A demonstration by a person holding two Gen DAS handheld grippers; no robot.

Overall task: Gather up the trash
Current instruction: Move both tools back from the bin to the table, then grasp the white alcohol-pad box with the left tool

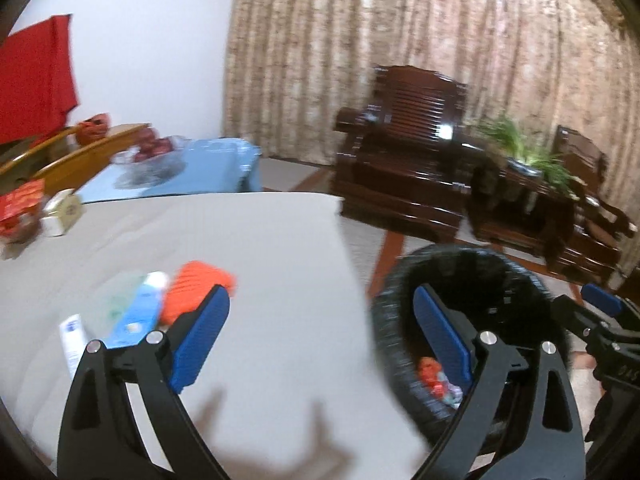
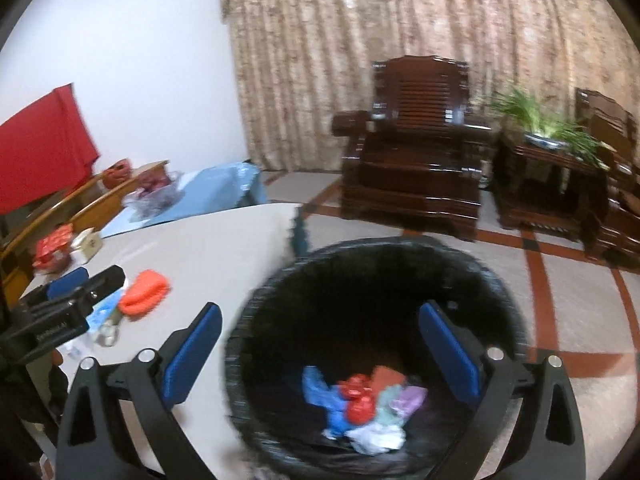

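Note:
My left gripper (image 1: 320, 296) stands open with nothing between its fingers, straddling the table's right edge. Left of it on the pale table (image 1: 260, 248) lie an orange knobbly item (image 1: 200, 292) and blue-and-white wrappers (image 1: 136, 312). A black-lined bin (image 1: 460, 276) stands beside the table, with crumpled trash (image 1: 434, 378) at its bottom. My right gripper (image 2: 320, 312) hangs open and empty over the bin (image 2: 280, 292), above red, blue and white scraps (image 2: 360, 400). In that view the orange item (image 2: 146, 292) and the wrappers (image 2: 104, 316) lie next to the left gripper (image 2: 90, 278).
A small box (image 1: 66, 210) and a red packet (image 1: 20, 208) sit at the table's far left. Behind are a blue-covered table (image 1: 208, 168) with a plastic bag, a dark wooden armchair (image 2: 412, 168), a side table with a plant (image 2: 552, 160) and a curtain.

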